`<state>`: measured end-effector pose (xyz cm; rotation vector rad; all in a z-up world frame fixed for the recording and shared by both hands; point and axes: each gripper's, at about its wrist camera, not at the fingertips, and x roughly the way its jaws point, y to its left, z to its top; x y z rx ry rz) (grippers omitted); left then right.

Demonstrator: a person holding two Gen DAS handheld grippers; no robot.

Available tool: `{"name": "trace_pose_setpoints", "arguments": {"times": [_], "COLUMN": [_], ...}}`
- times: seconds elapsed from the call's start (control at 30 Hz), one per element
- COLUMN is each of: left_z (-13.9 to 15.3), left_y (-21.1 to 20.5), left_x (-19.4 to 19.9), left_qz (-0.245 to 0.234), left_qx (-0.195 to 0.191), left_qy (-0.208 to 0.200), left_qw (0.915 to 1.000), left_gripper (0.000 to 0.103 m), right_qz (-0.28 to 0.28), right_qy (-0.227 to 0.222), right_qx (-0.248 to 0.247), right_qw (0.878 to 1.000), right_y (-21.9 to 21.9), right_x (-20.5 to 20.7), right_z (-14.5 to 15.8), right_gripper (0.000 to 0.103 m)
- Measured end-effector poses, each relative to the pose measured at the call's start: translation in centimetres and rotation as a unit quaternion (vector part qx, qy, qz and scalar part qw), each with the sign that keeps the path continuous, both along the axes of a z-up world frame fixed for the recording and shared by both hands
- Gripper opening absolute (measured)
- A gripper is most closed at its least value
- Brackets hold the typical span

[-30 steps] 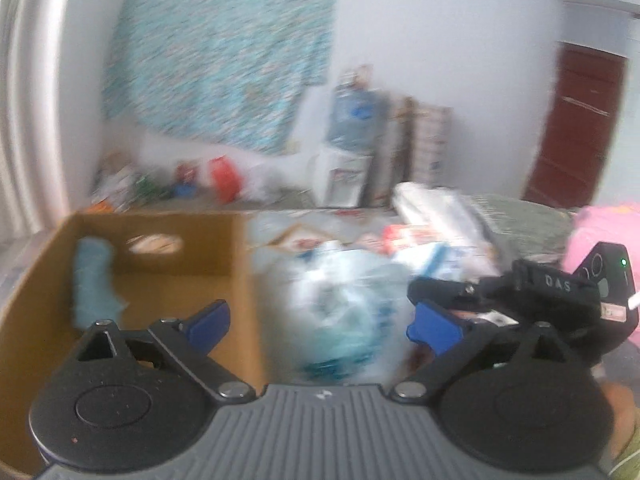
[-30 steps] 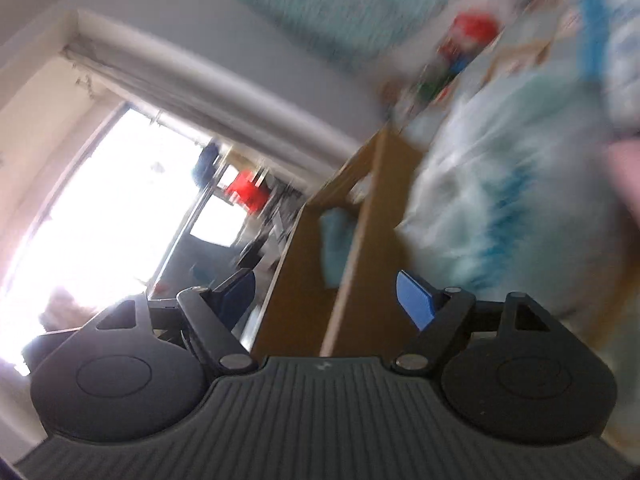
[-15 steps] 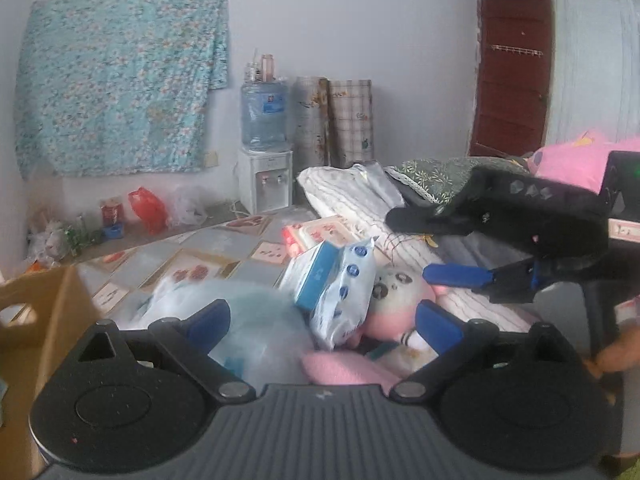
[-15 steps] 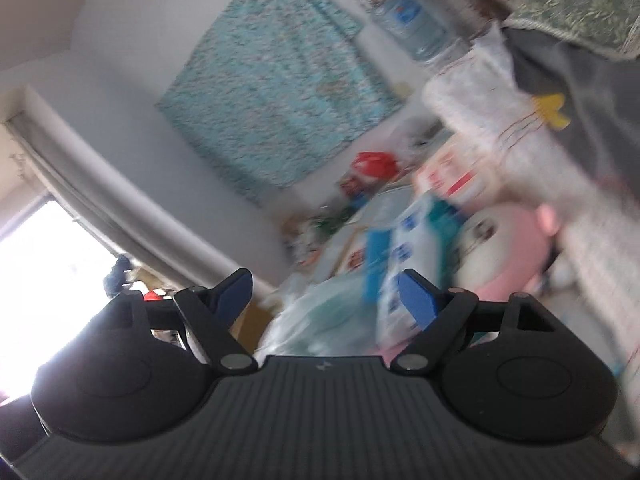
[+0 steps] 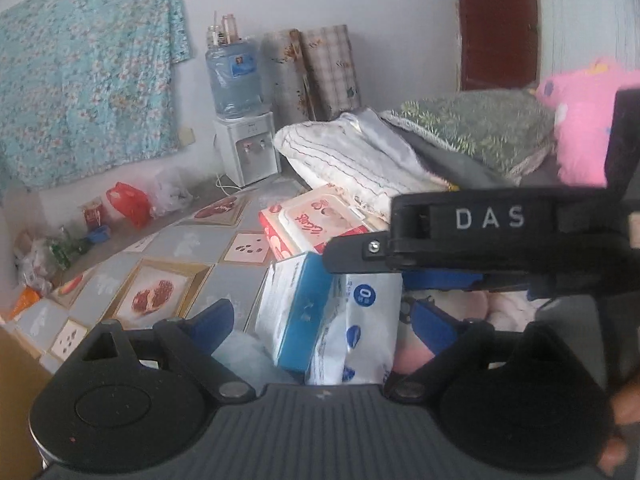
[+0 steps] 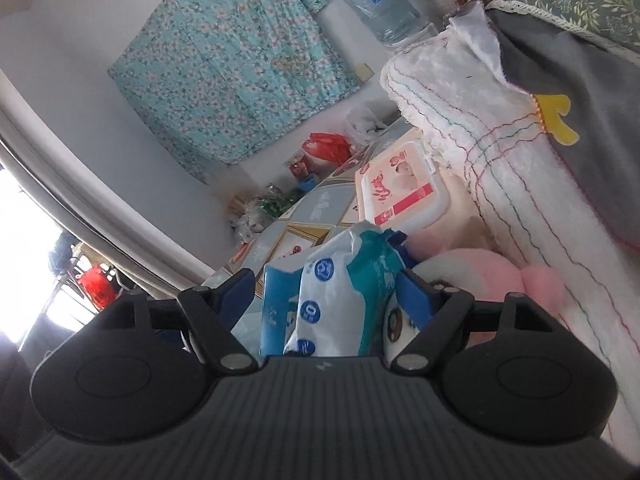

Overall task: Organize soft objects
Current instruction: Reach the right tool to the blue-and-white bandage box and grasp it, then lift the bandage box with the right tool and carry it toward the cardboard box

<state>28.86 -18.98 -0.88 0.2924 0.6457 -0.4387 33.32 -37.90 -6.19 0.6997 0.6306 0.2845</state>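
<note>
A white wipes pack with blue circles (image 6: 340, 296) leans on a blue tissue box (image 6: 276, 308) on the tiled floor, beside a pink and white plush toy (image 6: 480, 276). My right gripper (image 6: 326, 294) straddles the pack and the box. Its jaws are closing, and I see no firm press of the pads. In the left wrist view the same pack (image 5: 360, 328) and box (image 5: 296, 312) lie just ahead of my left gripper (image 5: 322, 320), which is open and holds nothing. The right gripper's black casing (image 5: 492, 220) crosses that view above the plush (image 5: 492, 304).
A red and white wet-wipes pack (image 5: 320, 220) lies behind the pile. Folded white bedding (image 5: 352, 156), a green pillow (image 5: 480, 124) and a large pink plush (image 5: 588, 128) are stacked to the right. A cardboard box edge (image 5: 16, 392) shows at lower left. A water dispenser (image 5: 248, 148) stands by the wall.
Both views have swung from the cardboard box to the pile by the bedding. The right gripper has come down around the wipes pack and its jaws have narrowed a little.
</note>
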Motion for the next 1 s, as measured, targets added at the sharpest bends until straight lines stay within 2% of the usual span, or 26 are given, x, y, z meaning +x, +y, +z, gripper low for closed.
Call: {"name": "trace_pose_setpoints", "arguments": {"times": [0.1,0.2,0.33,0.37,0.5,0.67,0.83,1.0], "left_z": [-0.6,-1.1,-1.7,-1.7,-1.5,-0.7,0.6,2.3], "left_y": [-0.7,-1.1,-1.1,-1.0,-1.1,-1.0,-0.4,1.4], "left_x": [0.4,0.7,1.3,1.3,0.9,-0.1,-1.8,-4.1], "left_qz": [0.010,0.013,0.019,0.020,0.021,0.026,0.030,0.037], "left_qx": [0.019,0.018,0.004,-0.002,0.003,0.004,0.006,-0.023], "left_qy": [0.002,0.007,0.026,0.029,0.013,0.005,-0.013,-0.019], "left_qw": [0.9998,0.9997,0.9995,0.9994,0.9997,0.9996,0.9995,0.9989], "left_gripper": [0.096,0.094,0.077,0.077,0.065,0.059,0.053,0.044], "right_qz": [0.012,0.016,0.016,0.017,0.018,0.027,0.036,0.053], "right_qy": [-0.001,-0.003,-0.004,-0.004,-0.010,-0.015,-0.030,-0.048], "right_qx": [0.000,-0.005,-0.006,-0.010,-0.007,0.014,0.022,0.040], "right_qw": [1.000,1.000,1.000,1.000,1.000,0.999,0.999,0.997], "right_y": [0.1,0.3,0.2,0.3,0.4,0.3,0.8,1.5], "right_x": [-0.1,0.0,-0.1,0.0,-0.2,-0.5,-1.9,-4.4], "right_z": [0.0,-0.2,-0.5,-0.6,-1.0,-0.8,0.7,2.5], "right_gripper": [0.070,0.066,0.059,0.056,0.043,0.040,0.038,0.037]}}
